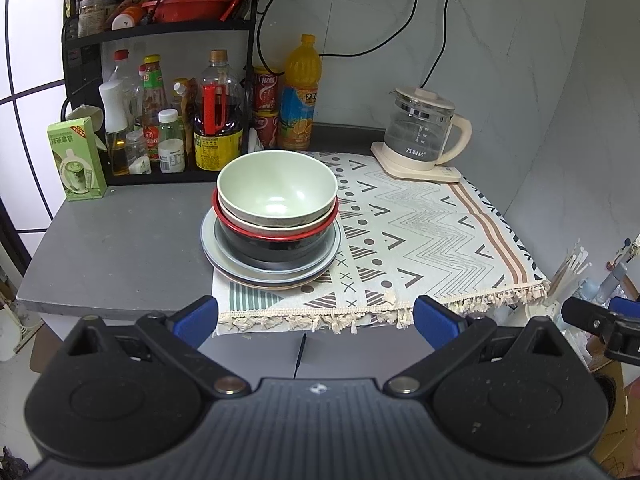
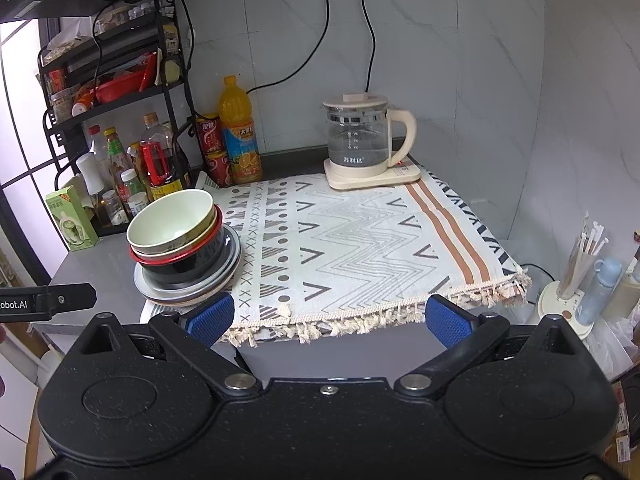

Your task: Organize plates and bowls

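A stack of dishes stands at the left edge of the patterned cloth (image 1: 420, 216). On top is a pale green bowl (image 1: 276, 188) (image 2: 170, 222), nested in a cream bowl and a black bowl with a red rim (image 1: 276, 242) (image 2: 184, 262). Under them lie several plates (image 1: 224, 264) (image 2: 228, 268), grey-blue on top. My left gripper (image 1: 316, 320) is open and empty, held off the counter's front edge, short of the stack. My right gripper (image 2: 330, 320) is open and empty, in front of the cloth's fringe, right of the stack. Each gripper shows at the edge of the other's view.
A glass kettle (image 1: 422, 132) (image 2: 360, 140) on its base stands at the back of the cloth, plugged into the wall. Bottles, cans and a black rack (image 1: 160, 80) fill the back left. A green carton (image 1: 76, 158) stands on the grey counter (image 1: 120, 240). A straw holder (image 2: 580, 264) stands off the right edge.
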